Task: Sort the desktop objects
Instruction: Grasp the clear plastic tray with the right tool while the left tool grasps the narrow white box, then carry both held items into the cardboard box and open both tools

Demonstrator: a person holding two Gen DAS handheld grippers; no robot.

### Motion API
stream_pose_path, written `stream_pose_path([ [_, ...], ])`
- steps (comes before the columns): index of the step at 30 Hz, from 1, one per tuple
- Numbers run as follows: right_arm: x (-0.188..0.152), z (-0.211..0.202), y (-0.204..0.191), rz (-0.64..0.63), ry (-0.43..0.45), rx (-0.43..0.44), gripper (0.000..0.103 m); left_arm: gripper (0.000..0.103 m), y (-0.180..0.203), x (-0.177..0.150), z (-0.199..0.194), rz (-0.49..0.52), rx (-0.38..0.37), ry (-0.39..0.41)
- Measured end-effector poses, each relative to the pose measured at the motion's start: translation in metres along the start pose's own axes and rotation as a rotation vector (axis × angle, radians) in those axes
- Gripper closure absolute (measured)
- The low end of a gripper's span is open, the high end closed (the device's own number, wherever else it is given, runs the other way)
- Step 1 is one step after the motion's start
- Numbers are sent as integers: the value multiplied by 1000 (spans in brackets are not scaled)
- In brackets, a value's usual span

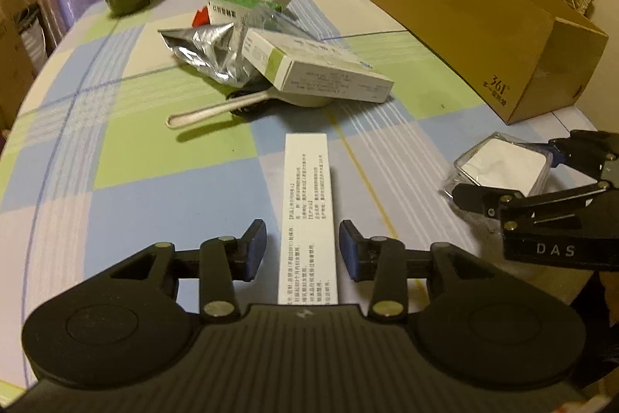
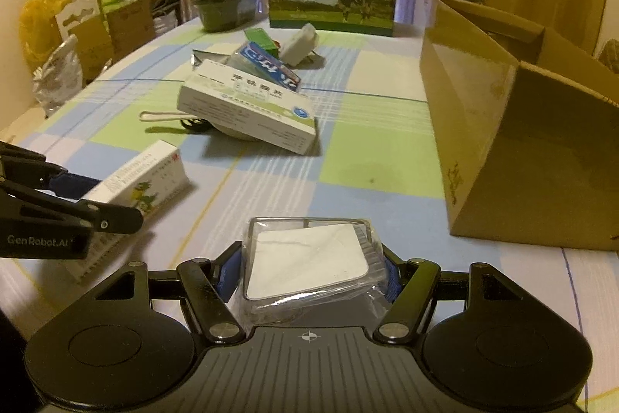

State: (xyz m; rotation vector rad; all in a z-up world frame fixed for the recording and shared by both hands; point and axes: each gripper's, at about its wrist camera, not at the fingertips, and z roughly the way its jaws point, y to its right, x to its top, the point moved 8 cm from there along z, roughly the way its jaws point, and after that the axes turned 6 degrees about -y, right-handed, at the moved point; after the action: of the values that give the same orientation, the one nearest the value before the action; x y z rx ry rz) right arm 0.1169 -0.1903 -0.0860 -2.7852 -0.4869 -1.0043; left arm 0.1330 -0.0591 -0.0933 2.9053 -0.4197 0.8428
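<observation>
Surface: checked cloth table (image 1: 116,180), cluttered pile mid-table.
Left gripper (image 1: 303,250): spread, straddling long white box (image 1: 307,204) without touching.
Right gripper (image 2: 309,269): pinching clear plastic case (image 2: 309,258), white insert inside.
Technique: judged best to close squarely on the box's narrow sides.
Destination: likely cardboard box (image 2: 522,142), near right.

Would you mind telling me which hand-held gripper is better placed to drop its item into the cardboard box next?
Probably the right hand-held gripper: it looks closed on the clear plastic case, and the cardboard box sits on its side. The left hand-held gripper is open around the white carton, farther away.
</observation>
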Motion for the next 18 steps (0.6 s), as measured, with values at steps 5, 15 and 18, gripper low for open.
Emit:
stream_pose_path([
  [5,-1,4,-1,-10,-3,-2,24,72,2,-2,3,5,-4,-8],
  [15,0,4,3,29,-15,1,39,81,2,-4,4,0,2,-8],
  [18,3,-2,1,33,10,11,40,82,2,-3,-2,2,0,7],
])
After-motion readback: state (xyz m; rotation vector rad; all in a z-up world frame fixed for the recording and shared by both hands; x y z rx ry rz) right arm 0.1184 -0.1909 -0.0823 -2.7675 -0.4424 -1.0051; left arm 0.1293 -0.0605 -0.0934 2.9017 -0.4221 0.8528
